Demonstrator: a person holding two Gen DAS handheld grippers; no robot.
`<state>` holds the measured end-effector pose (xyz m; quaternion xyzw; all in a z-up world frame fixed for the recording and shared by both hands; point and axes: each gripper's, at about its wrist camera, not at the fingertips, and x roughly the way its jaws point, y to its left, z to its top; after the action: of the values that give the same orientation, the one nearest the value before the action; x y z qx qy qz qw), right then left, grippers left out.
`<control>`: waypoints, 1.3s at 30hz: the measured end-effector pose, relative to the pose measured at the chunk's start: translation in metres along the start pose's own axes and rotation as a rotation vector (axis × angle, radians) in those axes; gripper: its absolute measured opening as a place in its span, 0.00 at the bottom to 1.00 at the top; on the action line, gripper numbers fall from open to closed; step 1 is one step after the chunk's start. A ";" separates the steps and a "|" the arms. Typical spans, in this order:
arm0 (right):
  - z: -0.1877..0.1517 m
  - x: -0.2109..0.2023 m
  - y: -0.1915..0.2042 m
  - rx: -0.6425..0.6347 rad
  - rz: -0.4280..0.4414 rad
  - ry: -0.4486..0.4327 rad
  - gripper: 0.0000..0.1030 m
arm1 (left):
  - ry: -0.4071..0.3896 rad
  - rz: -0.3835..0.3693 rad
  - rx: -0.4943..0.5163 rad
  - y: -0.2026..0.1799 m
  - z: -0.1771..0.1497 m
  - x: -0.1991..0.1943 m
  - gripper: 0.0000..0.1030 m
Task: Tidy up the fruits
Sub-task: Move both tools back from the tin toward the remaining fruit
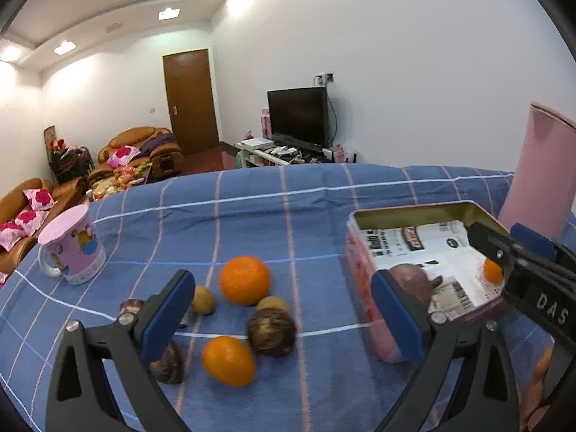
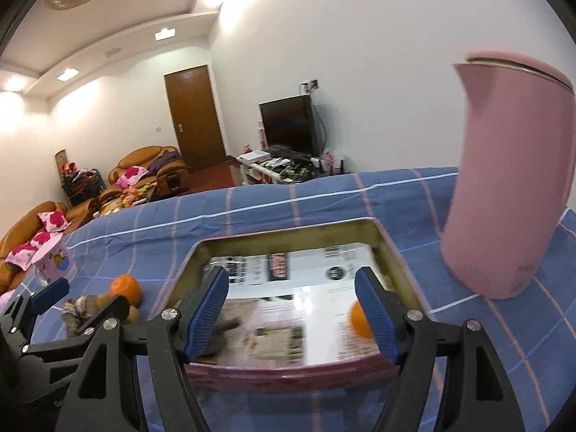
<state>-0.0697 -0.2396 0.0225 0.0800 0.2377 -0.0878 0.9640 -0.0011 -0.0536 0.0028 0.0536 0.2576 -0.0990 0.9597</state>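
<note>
The left tongs (image 1: 284, 318) hang wide open and empty just above the loose fruit on the blue checked surface (image 1: 306, 198), with a dark round fruit (image 1: 270, 331) and the nearer orange (image 1: 229, 360) lying almost straight between the pads, left of the tin box (image 1: 414, 212). The right tongs (image 2: 292, 311) are also spread wide and hold nothing, poised over the box, where a small orange (image 2: 356, 318) rests just beside the right pad. Judging by this, the left tongs are the nearer to the loose fruit, and a short drop should reach it.
</note>
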 end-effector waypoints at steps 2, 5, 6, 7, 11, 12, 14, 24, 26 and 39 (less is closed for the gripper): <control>-0.001 0.000 0.012 -0.009 0.017 -0.001 0.72 | 0.006 0.005 -0.010 0.010 -0.002 0.000 0.97; -0.004 0.002 0.028 -0.021 0.041 0.005 0.72 | 0.021 0.013 -0.034 0.028 -0.004 0.001 0.97; -0.005 0.002 0.033 -0.024 0.048 0.008 0.72 | 0.027 0.015 -0.042 0.033 -0.003 0.002 0.97; -0.006 0.001 0.037 -0.027 0.055 0.010 0.72 | 0.036 0.021 -0.054 0.041 -0.004 0.003 0.97; -0.010 0.002 0.055 -0.038 0.089 0.021 0.72 | 0.069 0.043 -0.075 0.067 -0.006 0.010 0.97; -0.011 0.001 0.058 -0.040 0.097 0.022 0.72 | 0.075 0.056 -0.069 0.074 -0.007 0.011 0.98; -0.012 0.002 0.067 -0.043 0.120 0.027 0.72 | 0.084 0.086 -0.063 0.089 -0.007 0.013 0.98; -0.029 0.005 0.135 -0.196 0.249 0.113 0.71 | 0.107 0.202 -0.268 0.192 -0.014 0.009 0.98; -0.034 0.007 0.145 -0.202 0.304 0.152 0.70 | 0.118 0.217 -0.284 0.202 -0.016 0.010 0.97; -0.059 0.059 0.186 -0.171 0.382 0.429 0.49 | 0.152 0.109 -0.238 0.194 -0.014 0.008 0.97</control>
<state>-0.0064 -0.0555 -0.0358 0.0584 0.4230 0.1346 0.8942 0.0412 0.1367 -0.0028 -0.0392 0.3359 -0.0111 0.9410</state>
